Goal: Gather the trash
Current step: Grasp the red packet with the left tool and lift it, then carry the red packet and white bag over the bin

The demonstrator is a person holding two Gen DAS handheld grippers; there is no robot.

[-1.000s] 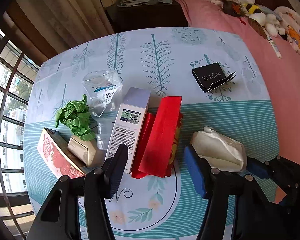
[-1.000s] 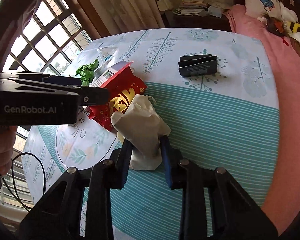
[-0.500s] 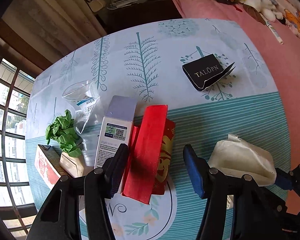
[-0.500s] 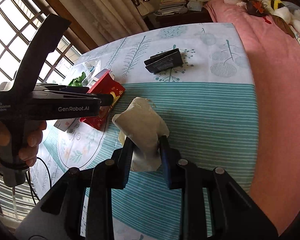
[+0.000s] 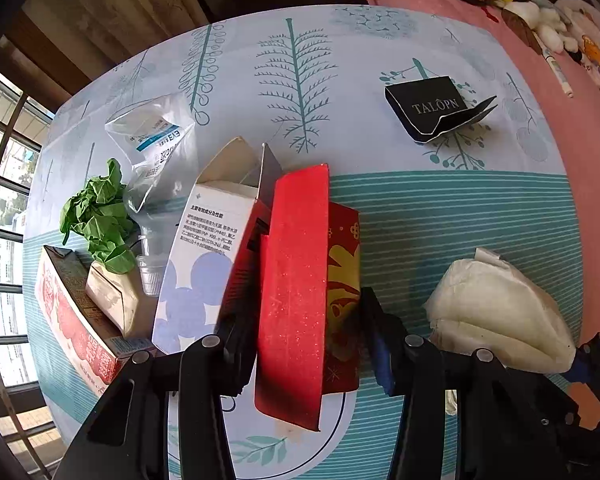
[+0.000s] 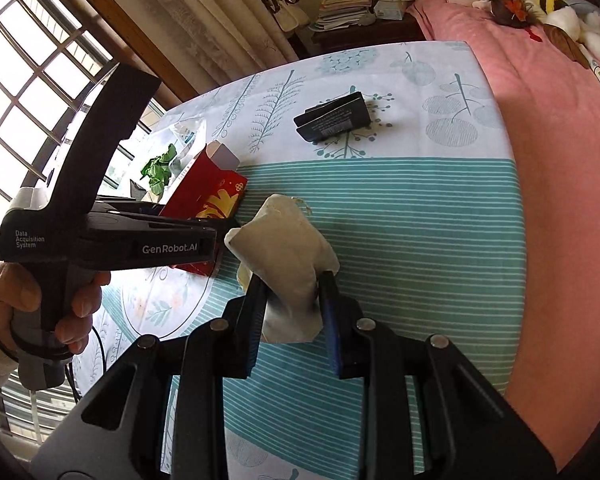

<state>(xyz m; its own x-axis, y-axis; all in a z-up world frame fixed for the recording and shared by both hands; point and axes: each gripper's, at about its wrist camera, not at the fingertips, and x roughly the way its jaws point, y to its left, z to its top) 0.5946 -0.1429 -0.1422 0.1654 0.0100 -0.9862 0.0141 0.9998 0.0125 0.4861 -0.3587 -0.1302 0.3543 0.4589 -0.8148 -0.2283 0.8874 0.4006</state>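
Observation:
My left gripper [image 5: 306, 336] is open around a red and gold box [image 5: 300, 292] that lies on the table; its fingers stand on either side of it. The box also shows in the right wrist view [image 6: 210, 194]. My right gripper [image 6: 294, 312] is shut on a crumpled white paper bag [image 6: 288, 256] and holds it above the striped cloth; the bag shows at the right in the left wrist view [image 5: 500, 312]. A white and lilac carton [image 5: 208, 256] leans against the red box's left side.
A green paper wad [image 5: 100, 220], a clear plastic pouch [image 5: 152, 140], a small beige carton [image 5: 112, 300] and a red drink carton [image 5: 72, 320] lie at the left. A black TALOPN box [image 5: 436, 108] lies at the far right. A pink bed [image 6: 560, 140] borders the table's right edge.
My left gripper has moved forward and down so that its fingers now straddle the red box. The white carton has tipped up. The right gripper still holds the paper bag.

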